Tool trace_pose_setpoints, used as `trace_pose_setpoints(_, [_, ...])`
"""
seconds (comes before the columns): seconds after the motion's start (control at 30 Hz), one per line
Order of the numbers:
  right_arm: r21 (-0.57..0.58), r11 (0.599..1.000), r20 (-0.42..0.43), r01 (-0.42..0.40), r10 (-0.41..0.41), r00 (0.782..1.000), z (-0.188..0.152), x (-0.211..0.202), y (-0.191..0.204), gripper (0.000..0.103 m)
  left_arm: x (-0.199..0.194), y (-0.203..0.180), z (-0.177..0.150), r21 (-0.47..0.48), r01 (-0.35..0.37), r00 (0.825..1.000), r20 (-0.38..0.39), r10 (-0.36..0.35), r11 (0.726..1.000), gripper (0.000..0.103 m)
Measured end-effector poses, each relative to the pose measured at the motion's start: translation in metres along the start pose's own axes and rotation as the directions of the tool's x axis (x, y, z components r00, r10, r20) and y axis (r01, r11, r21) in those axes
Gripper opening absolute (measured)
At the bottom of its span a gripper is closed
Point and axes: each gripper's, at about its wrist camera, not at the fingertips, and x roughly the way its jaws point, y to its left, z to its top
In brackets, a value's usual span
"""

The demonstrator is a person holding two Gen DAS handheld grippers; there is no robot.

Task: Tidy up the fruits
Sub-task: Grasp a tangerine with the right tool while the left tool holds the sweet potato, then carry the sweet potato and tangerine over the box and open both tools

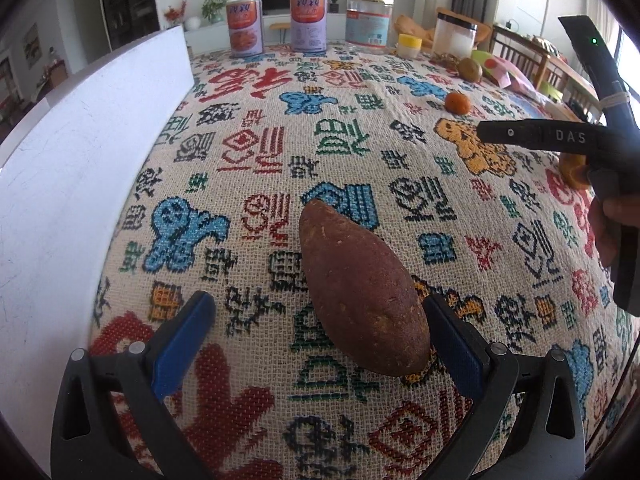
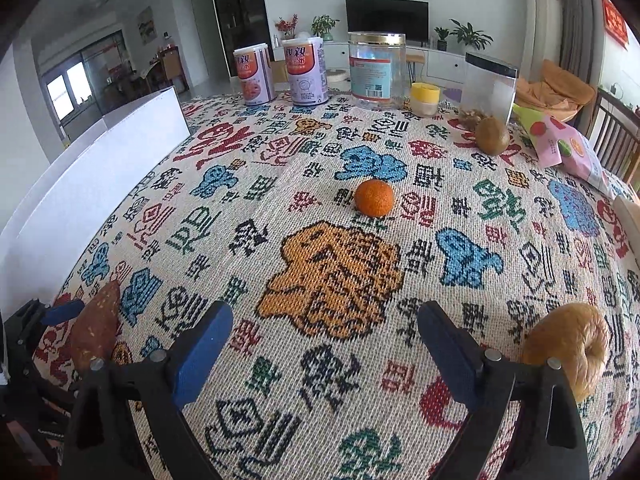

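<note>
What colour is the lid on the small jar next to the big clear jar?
Yellow. The small jar's lid shows best in the right wrist view.

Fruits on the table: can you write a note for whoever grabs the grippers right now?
Left gripper: open, fingers either side of the sweet potato, not squeezing it.
Right gripper: open, empty, aimed toward the tangerine.
Also loose on the tablecloth: kiwi at the back, tan wrinkled fruit right of the right gripper.
Done: nothing gathered yet.
Left: pick up each piece and group them.
</note>
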Motion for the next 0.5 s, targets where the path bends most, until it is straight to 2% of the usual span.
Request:
trace_pose_setpoints(0.07, [0.05,0.998,-0.022,0.028,-0.027,0.999,0.021,0.024,-0.013,0.079,0.0,0.0,0.0,0.0,-0.001,1.0,0.0,0.001,1.0,0.103])
trace_pose_setpoints(0.13, [0.096,0.994,-0.026,0.059,-0.057,0.998,0.039,0.04,-0.024,0.078,0.0,0.0,0.0,-0.001,0.0,1.0,0.0,0.0,1.0,0.102])
trace_pose_setpoints(0.23, [0.105,0.989,-0.033,0.101,-0.098,0.995,0.058,0.058,-0.031,0.077,0.0,0.0,0.0,-0.003,0.001,1.0,0.0,-0.001,1.0,0.102])
trace_pose_setpoints(0.27, [0.097,0.989,-0.05,0.112,-0.108,0.993,0.062,0.065,-0.032,0.072,0.0,0.0,0.0,-0.004,0.001,1.0,0.0,-0.001,1.0,0.102])
trace_pose_setpoints(0.3, [0.087,0.989,-0.069,0.121,-0.115,0.991,0.064,0.071,-0.032,0.059,0.0,0.0,0.0,-0.004,0.001,1.0,0.0,-0.001,1.0,0.102])
trace_pose_setpoints(0.33, [0.071,0.987,-0.067,0.144,-0.139,0.988,0.065,0.073,-0.031,0.054,0.0,0.0,0.0,-0.004,0.001,1.0,0.0,-0.001,1.0,0.102])
trace_pose_setpoints(0.37, [0.058,0.988,-0.05,0.145,-0.142,0.989,0.066,0.071,-0.03,0.034,0.0,0.0,0.0,-0.004,0.001,1.0,0.0,-0.001,1.0,0.102])
trace_pose_setpoints(0.4, [0.06,0.989,-0.044,0.136,-0.134,0.99,0.065,0.068,-0.03,0.029,0.0,0.0,0.0,-0.004,0.002,1.0,0.0,-0.002,1.0,0.102])
trace_pose_setpoints(0.5, [0.078,0.993,-0.03,0.088,-0.086,0.996,0.048,0.051,-0.029,0.029,0.0,0.0,0.0,-0.004,0.001,1.0,0.0,-0.001,1.0,0.102])
